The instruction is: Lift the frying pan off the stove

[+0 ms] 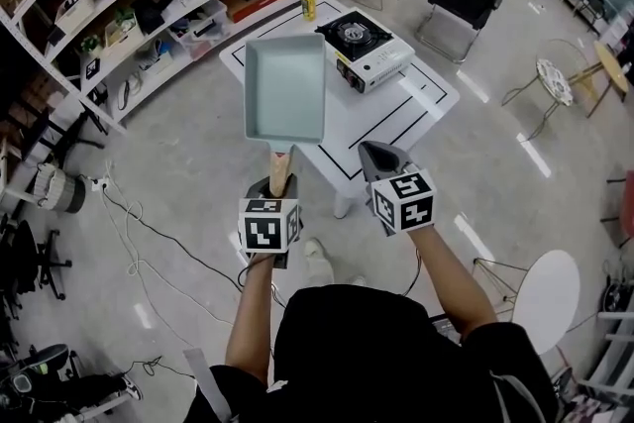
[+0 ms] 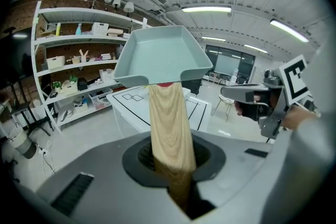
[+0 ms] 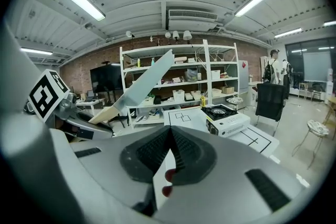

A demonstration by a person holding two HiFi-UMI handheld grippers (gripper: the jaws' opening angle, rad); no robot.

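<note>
**Pan clear of the stove: hold it level and steady**

The frying pan (image 1: 285,89), a rectangular pale-teal one with a wooden handle (image 1: 280,170), hangs in the air in front of the person. It is above the near left part of the white desk (image 1: 401,109) and well apart from the portable stove (image 1: 365,50), whose burner stands bare. The left gripper (image 1: 279,185) is clamped on the end of the handle. Its own view shows the wood running down between the 2 jaws, with the pan's open side facing up. The right gripper (image 1: 376,154) is just beside it, jaws together with nothing between them, touching nothing.

Judged from this, the lift itself looks as good as done, and what remains is a clean carry. The grip sits at the far end of the handle, so the pan's weight levers hard on the jaws. A firm clamp and a quiet wrist should stop the pan drooping or rolling. The pan looks empty, so a slight tilt would spill nothing, but a slip in the jaws could drop it onto the desk. The free gripper is best held clear of the handle.
</note>
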